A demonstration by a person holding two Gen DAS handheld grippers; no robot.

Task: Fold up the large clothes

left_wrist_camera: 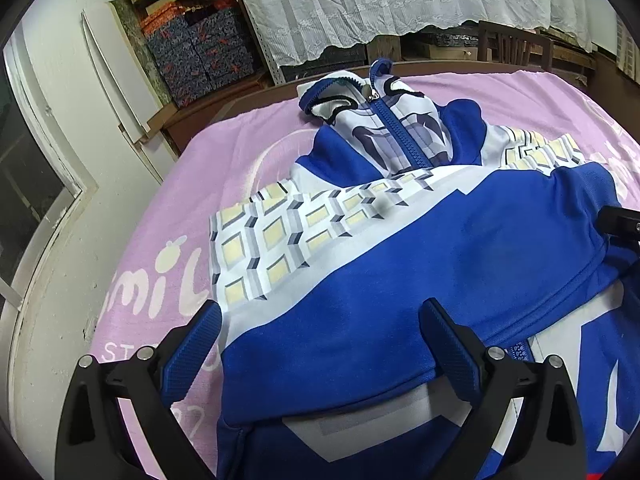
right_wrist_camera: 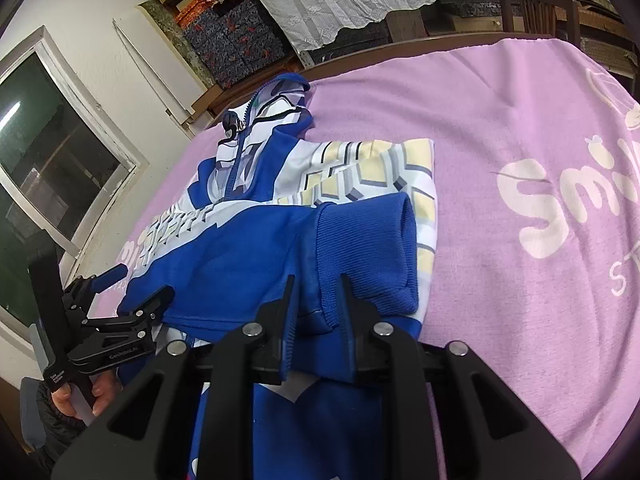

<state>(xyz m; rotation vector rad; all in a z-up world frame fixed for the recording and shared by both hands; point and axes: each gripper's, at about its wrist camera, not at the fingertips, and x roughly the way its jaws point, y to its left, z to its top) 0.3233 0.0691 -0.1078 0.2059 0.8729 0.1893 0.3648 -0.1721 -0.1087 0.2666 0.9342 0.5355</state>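
Right fingers [right_wrist_camera: 352, 320] pinch the jacket [left_wrist_camera: 360, 264] cuff; left gripper [left_wrist_camera: 324, 344] gapes wide, collar pointing away.

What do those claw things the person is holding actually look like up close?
Each gripper is matte black plastic with two angled fingers joined by silver rivets. The left gripper has ridged blue pads; the right gripper has dark ribbed ones. White lettering is printed on the left gripper's body, seen from the right wrist view. A bare hand with a dark sleeve holds it. No cables show.
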